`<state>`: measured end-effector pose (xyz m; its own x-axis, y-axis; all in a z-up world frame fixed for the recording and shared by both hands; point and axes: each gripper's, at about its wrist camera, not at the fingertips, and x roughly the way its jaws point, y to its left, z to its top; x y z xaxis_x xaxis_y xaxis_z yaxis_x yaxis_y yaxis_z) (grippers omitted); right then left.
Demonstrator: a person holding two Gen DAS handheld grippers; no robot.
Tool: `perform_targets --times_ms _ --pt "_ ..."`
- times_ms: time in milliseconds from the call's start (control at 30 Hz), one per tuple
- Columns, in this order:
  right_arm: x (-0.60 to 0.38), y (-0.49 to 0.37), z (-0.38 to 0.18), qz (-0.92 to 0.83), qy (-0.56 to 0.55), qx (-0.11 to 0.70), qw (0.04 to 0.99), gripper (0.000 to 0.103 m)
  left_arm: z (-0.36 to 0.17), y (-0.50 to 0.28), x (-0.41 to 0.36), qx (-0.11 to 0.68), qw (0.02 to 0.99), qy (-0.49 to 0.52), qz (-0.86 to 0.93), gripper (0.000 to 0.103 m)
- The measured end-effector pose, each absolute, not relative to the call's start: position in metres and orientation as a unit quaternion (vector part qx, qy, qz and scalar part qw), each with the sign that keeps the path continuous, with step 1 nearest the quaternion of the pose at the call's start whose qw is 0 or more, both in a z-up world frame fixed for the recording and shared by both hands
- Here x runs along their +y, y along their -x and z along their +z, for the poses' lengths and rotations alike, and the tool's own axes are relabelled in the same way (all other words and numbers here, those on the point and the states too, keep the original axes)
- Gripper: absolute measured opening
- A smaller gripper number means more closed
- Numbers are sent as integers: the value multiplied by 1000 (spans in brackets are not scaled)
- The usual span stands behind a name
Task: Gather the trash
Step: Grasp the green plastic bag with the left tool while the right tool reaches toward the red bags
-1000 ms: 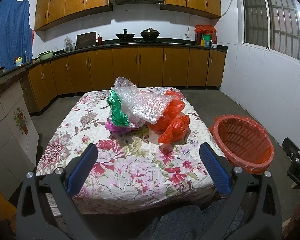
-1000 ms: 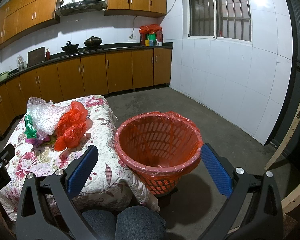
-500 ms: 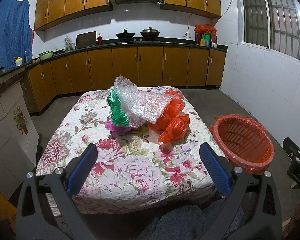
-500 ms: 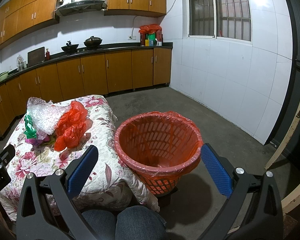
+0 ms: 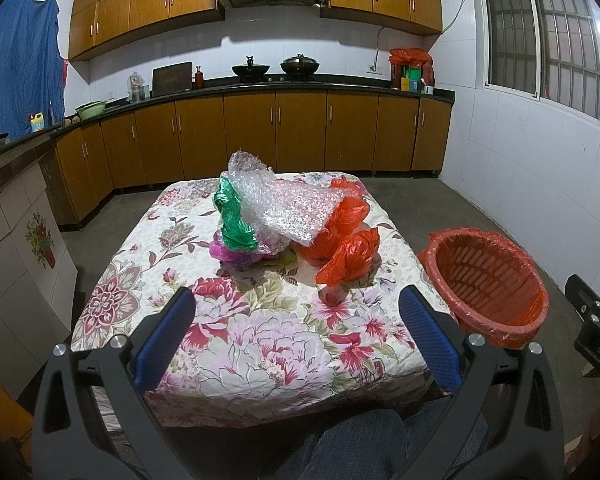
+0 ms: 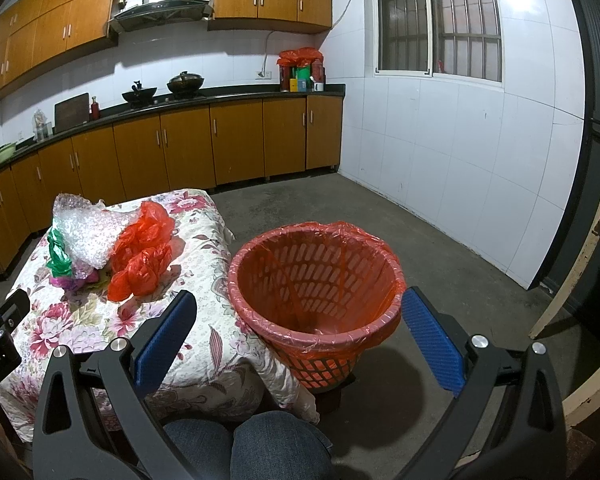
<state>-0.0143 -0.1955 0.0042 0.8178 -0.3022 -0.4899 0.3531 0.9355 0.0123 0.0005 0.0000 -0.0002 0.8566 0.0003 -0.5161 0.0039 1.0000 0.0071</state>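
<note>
Nothing moved, left gripper (image 5: 296, 304) and right gripper (image 6: 298, 308) agape, empty

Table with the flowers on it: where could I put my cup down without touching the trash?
The near half of the table, between the left gripper and the trash pile, is bare cloth. So is the left side beside the green bag. The middle is crowded with bags and bubble wrap.

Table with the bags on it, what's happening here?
A seated person holds two tools, both open and empty. The left tool faces a pile on the table: bubble wrap, red bags, a green bag. The right tool faces the empty lined bin beside the table. Nothing collected yet.
</note>
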Motion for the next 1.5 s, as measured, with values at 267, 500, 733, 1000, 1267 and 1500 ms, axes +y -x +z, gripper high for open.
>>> perform_targets --times_ms 267,500,733,1000,1267,1500 --pt "-194 11 4 -161 -48 250 953 101 -6 2 5 272 962 -1 8 99" --pt "-184 -6 -2 -139 -49 259 954 101 -24 -16 25 290 956 13 38 99" --pt "-167 -42 -8 -89 -50 286 953 101 -38 -34 63 314 946 46 67 99" --pt "-149 -83 -15 -60 -39 306 949 94 -37 -99 98 304 946 82 69 99" --pt "-131 -125 -25 -49 -24 316 947 93 -32 -177 106 306 946 90 53 83" --pt "-117 -154 -41 -36 -15 335 941 86 -69 -215 111 365 926 86 40 33"
